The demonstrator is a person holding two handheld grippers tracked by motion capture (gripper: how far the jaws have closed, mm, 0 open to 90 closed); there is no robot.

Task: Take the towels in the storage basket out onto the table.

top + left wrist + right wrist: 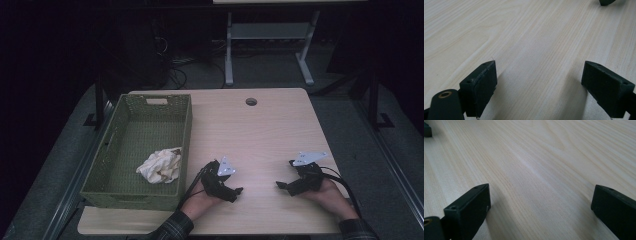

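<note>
We rest both claws, left (239,190) and right (280,185), spread and empty near the bench's (260,130) front edge; the crumpled cloth (160,166), in the basket (185,120), looks soft, light, best pinched at a raised fold.

— How is the light from above?
— Dim; the room behind is nearly black, only the bench (260,135) lit.
— And close up?
— Brighter, sharp wood grain, soft shadows beside each jaw, slightly blurred near edges.

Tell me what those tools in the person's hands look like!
Both are black. The left tool and the right tool each carry a grey three-cornered plate on top, end in two blocky black jaws, and trail a black cable. The person's sleeves are dark plaid.
</note>
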